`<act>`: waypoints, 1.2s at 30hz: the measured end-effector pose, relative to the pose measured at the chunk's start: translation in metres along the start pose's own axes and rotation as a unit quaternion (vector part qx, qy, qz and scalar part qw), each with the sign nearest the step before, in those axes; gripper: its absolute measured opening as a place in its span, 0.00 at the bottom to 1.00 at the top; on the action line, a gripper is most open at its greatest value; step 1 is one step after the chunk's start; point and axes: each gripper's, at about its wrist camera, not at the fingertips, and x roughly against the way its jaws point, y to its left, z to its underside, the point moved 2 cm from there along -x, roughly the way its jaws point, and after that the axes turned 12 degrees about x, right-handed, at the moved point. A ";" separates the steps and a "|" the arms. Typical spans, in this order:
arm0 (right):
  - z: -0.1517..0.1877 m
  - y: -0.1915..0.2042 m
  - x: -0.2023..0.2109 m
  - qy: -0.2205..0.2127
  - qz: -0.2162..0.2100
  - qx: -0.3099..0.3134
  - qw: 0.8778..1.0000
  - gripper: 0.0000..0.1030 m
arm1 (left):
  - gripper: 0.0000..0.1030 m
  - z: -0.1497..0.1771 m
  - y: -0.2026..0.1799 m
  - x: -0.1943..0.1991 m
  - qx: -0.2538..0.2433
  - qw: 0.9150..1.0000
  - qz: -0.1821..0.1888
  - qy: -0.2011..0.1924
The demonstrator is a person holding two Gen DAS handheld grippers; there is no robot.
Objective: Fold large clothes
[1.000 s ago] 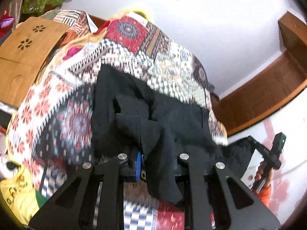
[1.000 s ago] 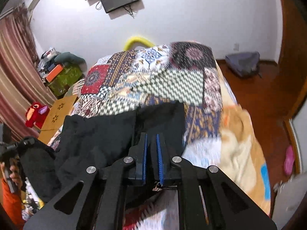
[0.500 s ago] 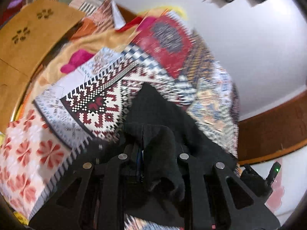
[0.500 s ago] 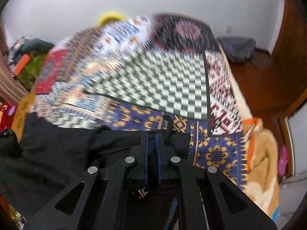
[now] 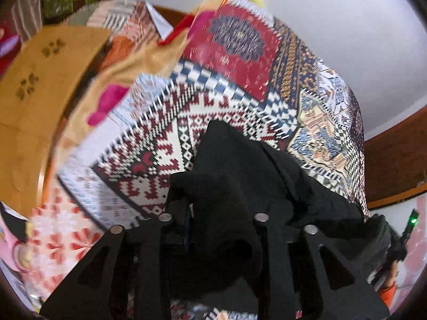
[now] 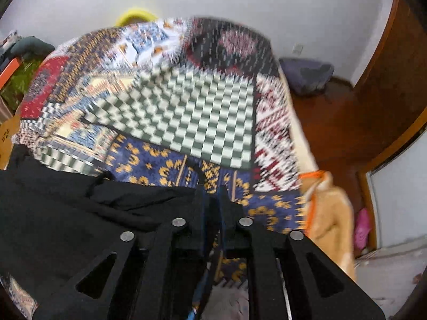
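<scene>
Parting its jaws, the left gripper (image 5: pixel 210 221) had a bunched fold of the black garment (image 5: pixel 240 165) between them; the right gripper (image 6: pixel 212 200) (narrow gap, also parting) sat at the cloth's edge. The garment lay on the patchwork bedspread (image 6: pixel 186 112), which stretched toward twelve o'clock.

Room light even and soft, source unseen. White wall (image 5: pixel 333 40) bright, faintly blown at top. Strong fisheye bend in both views, black vignette at corners. Motion blur heavy: quilt (image 6: pixel 186 112) pattern smears into streaks in right view, worst toward far edge; left view blurs most on wooden board (image 5: pixel 40 85) and left side of quilt. Black garment (image 5: pixel 240 176) reads as near-solid dark, folds barely visible. Claw frames sharp. Green LED (image 5: pixel 413 220) glows at right edge.
</scene>
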 end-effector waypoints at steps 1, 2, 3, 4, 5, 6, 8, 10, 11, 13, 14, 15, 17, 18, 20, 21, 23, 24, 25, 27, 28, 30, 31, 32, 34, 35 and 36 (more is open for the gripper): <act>-0.003 0.002 0.013 -0.016 0.001 0.003 1.000 0.22 | 0.31 0.000 -0.004 0.011 -0.010 1.000 -0.005 -0.006; -0.006 0.004 0.022 -0.028 0.000 0.006 1.000 0.36 | 0.34 0.001 -0.008 0.022 -0.019 1.000 -0.009 -0.012; -0.007 0.009 0.042 -0.052 -0.007 0.008 0.999 0.51 | 0.38 0.002 -0.012 0.032 -0.026 0.999 -0.010 -0.016; -0.009 0.014 0.052 -0.067 -0.014 0.009 0.998 0.57 | 0.41 0.002 -0.016 0.039 -0.029 0.999 -0.009 -0.018; -0.009 0.020 0.068 -0.086 -0.025 0.011 0.996 0.63 | 0.45 0.002 -0.018 0.048 -0.031 0.999 -0.005 -0.020; -0.009 0.027 0.079 -0.097 -0.039 0.013 0.994 0.63 | 0.49 0.004 -0.021 0.057 -0.033 0.999 -0.001 -0.023; -0.009 0.046 0.095 -0.107 -0.075 0.019 0.991 0.64 | 0.53 0.005 -0.024 0.069 -0.034 0.999 0.003 -0.028; -0.006 0.067 0.104 -0.112 -0.113 0.032 0.987 0.64 | 0.60 0.006 -0.025 0.082 -0.034 0.999 0.004 -0.043; -0.003 0.078 0.105 -0.113 -0.128 0.040 0.985 0.64 | 0.65 0.005 -0.026 0.086 -0.034 0.998 0.003 -0.053; 0.001 0.107 0.104 -0.102 -0.151 0.070 0.981 0.64 | 0.69 0.006 -0.026 0.096 -0.036 0.997 0.002 -0.074; 0.003 0.118 0.101 -0.097 -0.155 0.082 0.980 0.64 | 0.69 0.006 -0.027 0.102 -0.038 0.996 0.005 -0.079; 0.006 0.134 0.097 -0.092 -0.158 0.100 0.978 0.64 | 0.69 0.008 -0.027 0.106 -0.040 0.996 0.008 -0.081; 0.012 0.152 0.087 -0.082 -0.154 0.120 0.977 0.64 | 0.69 0.016 -0.032 0.114 -0.054 0.995 0.014 -0.088; 0.015 0.160 0.082 -0.076 -0.154 0.127 0.977 0.64 | 0.69 0.021 -0.035 0.117 -0.066 0.993 0.010 -0.092; 0.018 0.168 0.070 -0.064 -0.154 0.132 0.977 0.64 | 0.71 0.037 -0.045 0.120 -0.106 0.989 -0.001 -0.104; 0.021 0.171 0.066 -0.059 -0.150 0.132 0.978 0.64 | 0.73 0.044 -0.050 0.118 -0.121 0.987 -0.003 -0.105; 0.022 0.175 0.056 -0.049 -0.140 0.131 0.980 0.64 | 0.74 0.062 -0.060 0.109 -0.154 0.983 -0.002 -0.097; 0.023 0.176 0.051 -0.042 -0.135 0.133 0.981 0.64 | 0.74 0.071 -0.066 0.101 -0.168 0.982 0.001 -0.087; 0.023 0.177 0.043 -0.034 -0.131 0.135 0.982 0.64 | 0.74 0.079 -0.073 0.092 -0.180 0.981 0.002 -0.077; 0.026 0.178 0.040 -0.027 -0.126 0.132 0.983 0.64 | 0.74 0.092 -0.085 0.075 -0.203 0.977 -0.002 -0.063; 0.026 0.177 0.035 -0.026 -0.127 0.128 0.983 0.65 | 0.74 0.099 -0.092 0.065 -0.218 0.974 -0.005 -0.059; 0.027 0.171 0.029 -0.025 -0.128 0.119 0.984 0.75 | 0.74 0.112 -0.107 0.044 -0.244 0.968 -0.013 -0.057; 0.027 0.169 0.026 -0.025 -0.130 0.116 0.984 0.77 | 0.74 0.115 -0.112 0.035 -0.251 0.966 -0.016 -0.054; 0.027 0.167 0.023 -0.022 -0.132 0.114 0.984 0.79 | 0.74 0.119 -0.117 0.022 -0.256 0.965 -0.019 -0.046; 0.028 0.163 0.013 -0.014 -0.137 0.110 0.984 0.82 | 0.74 0.123 -0.124 0.001 -0.256 0.965 -0.031 -0.041; 0.029 0.161 0.010 -0.011 -0.139 0.107 0.984 0.83 | 0.74 0.124 -0.125 -0.009 -0.254 0.966 -0.037 -0.042; 0.030 0.160 0.007 -0.011 -0.140 0.106 0.984 0.84 | 0.74 0.123 -0.125 -0.016 -0.250 0.966 -0.040 -0.041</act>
